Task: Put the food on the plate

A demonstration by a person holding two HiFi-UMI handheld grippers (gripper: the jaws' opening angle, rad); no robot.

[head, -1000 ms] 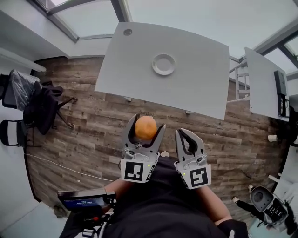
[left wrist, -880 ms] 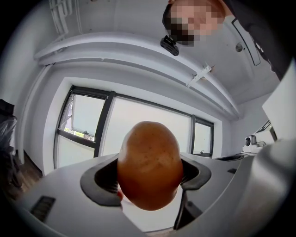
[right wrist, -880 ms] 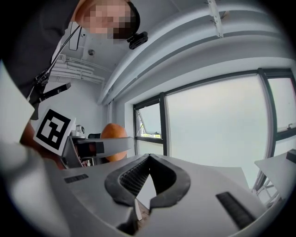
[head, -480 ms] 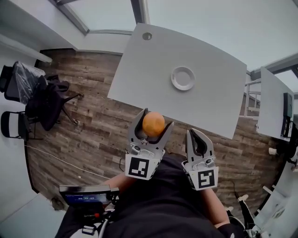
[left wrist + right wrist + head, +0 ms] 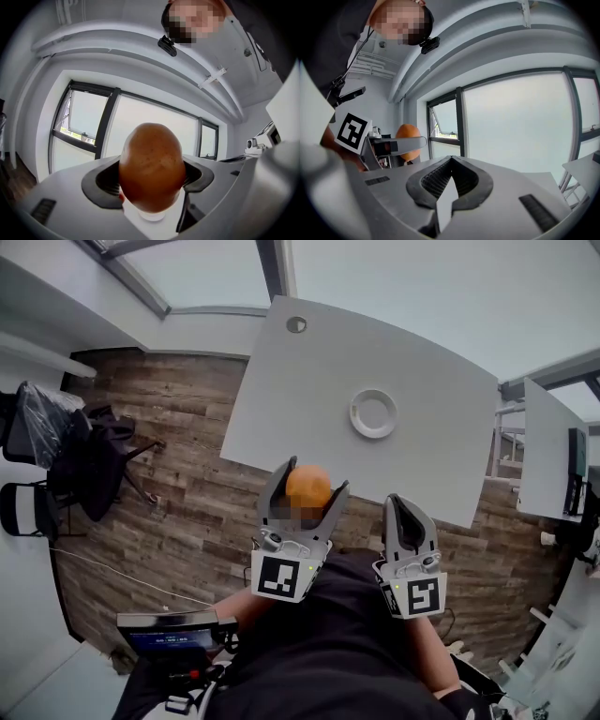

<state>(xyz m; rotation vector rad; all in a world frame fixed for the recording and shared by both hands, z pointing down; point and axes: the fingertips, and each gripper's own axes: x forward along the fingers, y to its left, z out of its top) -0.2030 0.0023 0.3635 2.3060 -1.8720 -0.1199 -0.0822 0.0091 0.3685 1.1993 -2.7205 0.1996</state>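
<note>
- One orange [image 5: 307, 486] is clamped between the jaws of the left claw [image 5: 312, 479]. It is held up in the air, and in the head view it sits over the near edge of the desk [image 5: 309, 399].
- One white plate [image 5: 356, 414] lies on the desk with nothing on it, well apart from the orange. Only bare desk top lies between them.
- Two claws in all. The right claw [image 5: 403, 507] has its jaws pressed together on nothing and hangs just beside the left one, over the floor [image 5: 169, 521].
- One round hole [image 5: 296, 324] sits near the far corner of the desk.
- One second desk [image 5: 546, 451] stands off to the right, with a dark flat thing on its far edge that is too small to tell.
- Two dark chairs at the left: one [image 5: 94, 451] draped with dark clothing and one [image 5: 23, 507] at the picture edge.
- One device with a screen [image 5: 169, 643] sits at the person's waist, lower left.
- Wood planks cover the floor.
</note>
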